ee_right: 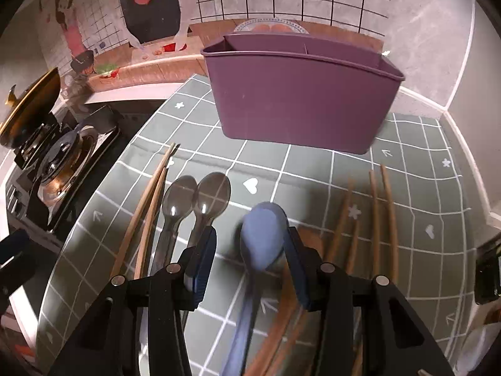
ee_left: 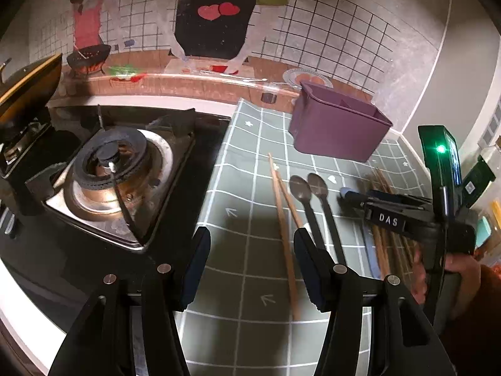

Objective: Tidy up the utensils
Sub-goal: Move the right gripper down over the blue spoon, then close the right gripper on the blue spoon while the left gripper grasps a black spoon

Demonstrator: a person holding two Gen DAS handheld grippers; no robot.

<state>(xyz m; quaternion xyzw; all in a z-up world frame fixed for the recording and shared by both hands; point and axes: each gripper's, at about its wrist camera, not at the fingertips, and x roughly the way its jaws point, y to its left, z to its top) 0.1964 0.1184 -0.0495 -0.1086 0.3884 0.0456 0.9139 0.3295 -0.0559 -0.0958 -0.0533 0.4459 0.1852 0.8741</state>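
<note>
On the green grid mat (ee_left: 241,144) lie a pair of wooden chopsticks (ee_left: 283,219) and two metal spoons (ee_left: 300,188). My left gripper (ee_left: 252,244) hangs open over the near part of the chopsticks and holds nothing. A purple divided caddy (ee_right: 300,94) stands at the back of the mat. In the right wrist view a blue spoon (ee_right: 264,235) lies between the fingers of my right gripper (ee_right: 252,238). It sits against the right-hand finger, with a gap to the left-hand one. Several more brown chopsticks (ee_right: 388,213) lie to the right.
A gas stove (ee_left: 116,169) with a black burner ring borders the mat on the left, and a dark pan with a lid (ee_left: 28,84) sits beyond it. The painted wall (ee_left: 344,31) runs close behind the caddy. A person's hand (ee_left: 454,269) holds the right gripper.
</note>
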